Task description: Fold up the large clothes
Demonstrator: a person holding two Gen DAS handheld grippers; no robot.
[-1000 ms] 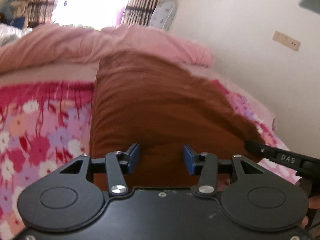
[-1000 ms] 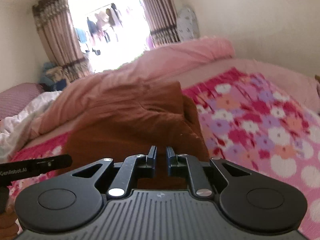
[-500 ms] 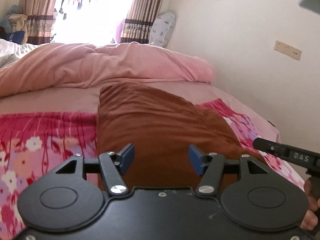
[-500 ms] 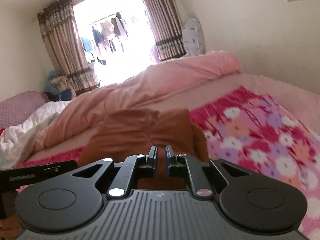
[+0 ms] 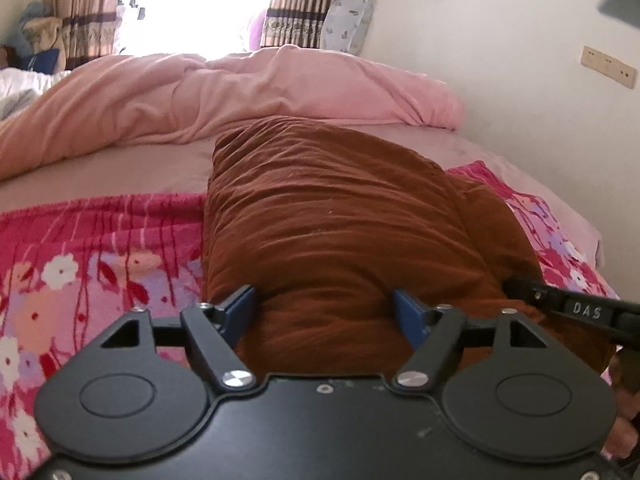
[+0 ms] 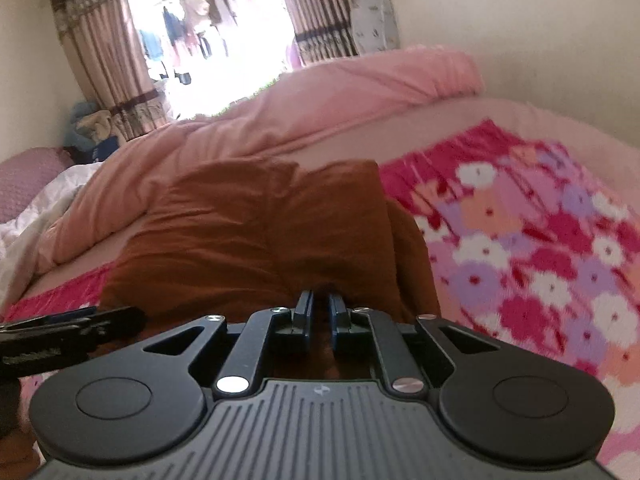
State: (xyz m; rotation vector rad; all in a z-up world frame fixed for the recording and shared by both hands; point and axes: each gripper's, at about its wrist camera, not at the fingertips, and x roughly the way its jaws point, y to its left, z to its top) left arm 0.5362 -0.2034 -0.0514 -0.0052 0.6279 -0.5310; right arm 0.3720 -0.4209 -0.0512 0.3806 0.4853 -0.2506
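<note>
A large brown garment lies folded into a long strip on the bed, running away from me. My left gripper is open, its blue pads on either side of the garment's near end, holding nothing. In the right wrist view the same brown garment lies bunched ahead. My right gripper has its jaws almost together at the garment's near edge; brown cloth sits in the narrow gap. The right gripper's finger shows at the right edge of the left wrist view.
A floral pink and red blanket covers the near bed. A rumpled pink duvet lies across the far side. A white wall borders the right. Curtains and a bright window are at the back.
The left gripper's jaws have opened wider and both grippers have drawn back and tilted up. The garment's far part now lies shorter and more bunched.
</note>
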